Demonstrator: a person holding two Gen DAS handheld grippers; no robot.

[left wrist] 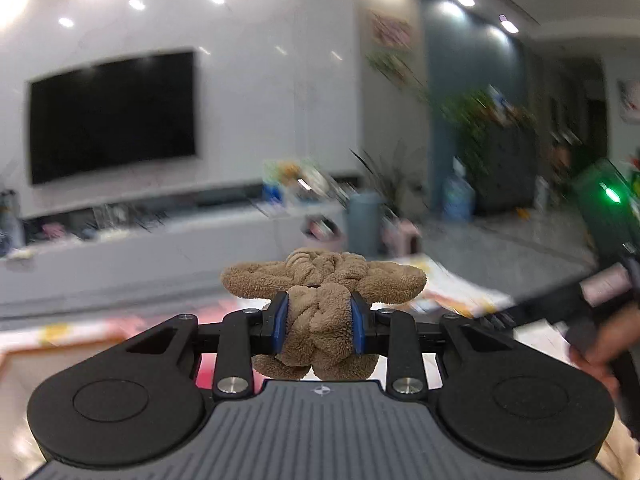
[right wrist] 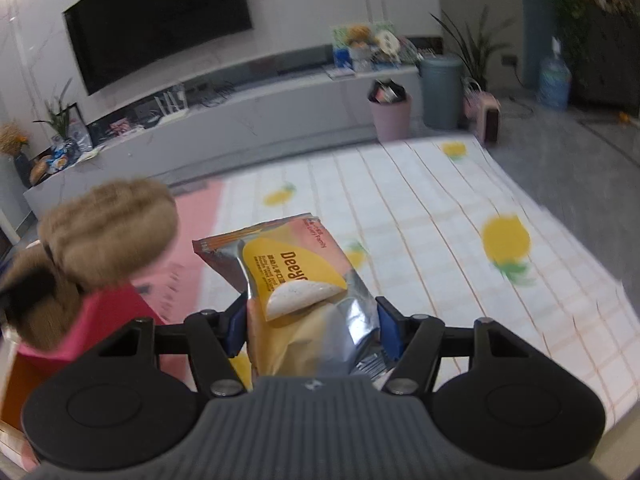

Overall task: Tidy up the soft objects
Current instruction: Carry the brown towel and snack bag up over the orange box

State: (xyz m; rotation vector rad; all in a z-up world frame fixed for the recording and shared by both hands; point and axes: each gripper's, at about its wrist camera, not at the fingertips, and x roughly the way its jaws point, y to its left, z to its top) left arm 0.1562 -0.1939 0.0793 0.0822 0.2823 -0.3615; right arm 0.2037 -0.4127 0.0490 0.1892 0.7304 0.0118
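Both grippers clamp: fuzzy knotted towel point(left wrist: 320, 304) (brown), crinkly foil packet point(right wrist: 296, 280).

The left gripper point(left wrist: 319, 320) has a knotted plush toy point(left wrist: 322, 280) between its jaws, raised above the table point(left wrist: 460, 292). The right gripper point(right wrist: 310, 326) clamps a snack packet point(right wrist: 288, 276) over the table's patterned cloth point(right wrist: 440, 220). Left of the packet sits a box point(right wrist: 104, 320), the plush toy above it. Behind the table stands a TV console point(right wrist: 240, 120), a television point(right wrist: 160, 16) on the wall above
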